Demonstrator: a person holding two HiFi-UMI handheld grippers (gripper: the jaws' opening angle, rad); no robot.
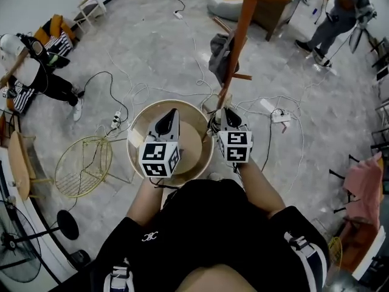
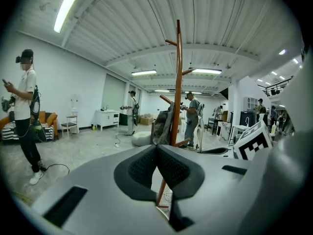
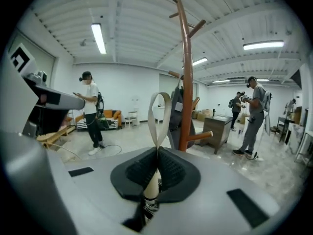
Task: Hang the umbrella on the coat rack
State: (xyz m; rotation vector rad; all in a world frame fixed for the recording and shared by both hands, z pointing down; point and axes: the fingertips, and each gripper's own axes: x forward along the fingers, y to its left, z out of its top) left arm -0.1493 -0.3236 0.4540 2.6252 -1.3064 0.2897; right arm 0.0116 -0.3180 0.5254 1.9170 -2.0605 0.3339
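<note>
Your right gripper (image 3: 157, 152) pinches the umbrella (image 3: 149, 189) at its handle, with the strap loop (image 3: 160, 112) poking up. Your left gripper (image 2: 156, 148) is pressed together on nothing. The rack (image 3: 185, 82) stands just beyond, jacket (image 3: 175, 116) on it. Nothing is hung yet: you've still to get the loop over a peg (image 3: 204, 136).

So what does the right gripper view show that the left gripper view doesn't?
Only the right gripper view: the right gripper, jaws shut on the umbrella, its strap loop standing above them. Only the left gripper view: the left gripper, jaws together on nothing, plus the right gripper's marker cube. Both: the coat rack with a grey garment hanging on it.
</note>
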